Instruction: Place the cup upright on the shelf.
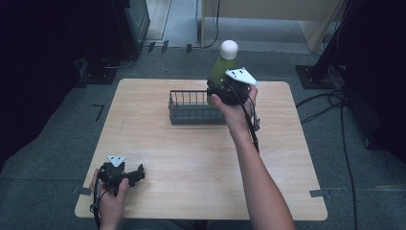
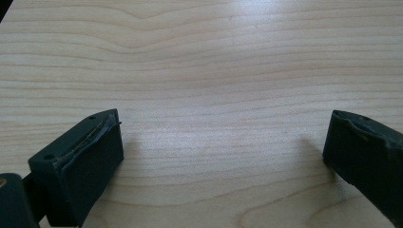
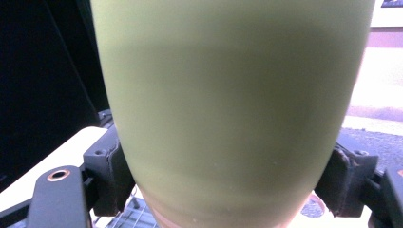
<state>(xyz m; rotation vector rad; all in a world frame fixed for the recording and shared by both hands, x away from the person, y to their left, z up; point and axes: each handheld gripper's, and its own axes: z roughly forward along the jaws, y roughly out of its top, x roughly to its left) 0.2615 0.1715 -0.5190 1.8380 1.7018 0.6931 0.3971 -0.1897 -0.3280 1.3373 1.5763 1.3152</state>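
1. R hand-held gripper [image 1: 225, 88] is clamped on a green bottle [image 1: 221, 67]; in the right gripper view both pads are seen pressed against the bottle's [image 3: 233, 109] lower body, one per side.
2. Bottle is held upright, white cap [image 1: 229, 49] on top, lifted at the right end of a dark wire basket [image 1: 191, 108]. Its base is hidden behind the gripper in the high view, so whether it touches the basket can't be told. Wire grid is glimpsed below the bottle in the right gripper view.
3. Basket is seen near the desk's [image 1: 201, 163] far edge, approx. centred left-to-right; bare wood is left on both sides of it, more on the left.
4. R forearm is stretched diagonally across the desk's right half from the near edge.
5. L hand-held gripper [image 1: 136, 173] is held released, nothing between the jaws; in the left gripper view they [image 2: 223, 156] are spread wide w/ bare wood grain between, low over the desk.
6. L gripper is placed at the near-left corner, close to the near edge, well apart from the basket and bottle.
7. A broad open stretch of desk is left between the two grippers. Beyond the desk edges, grey floor and cables [image 1: 335, 103] are seen at right.
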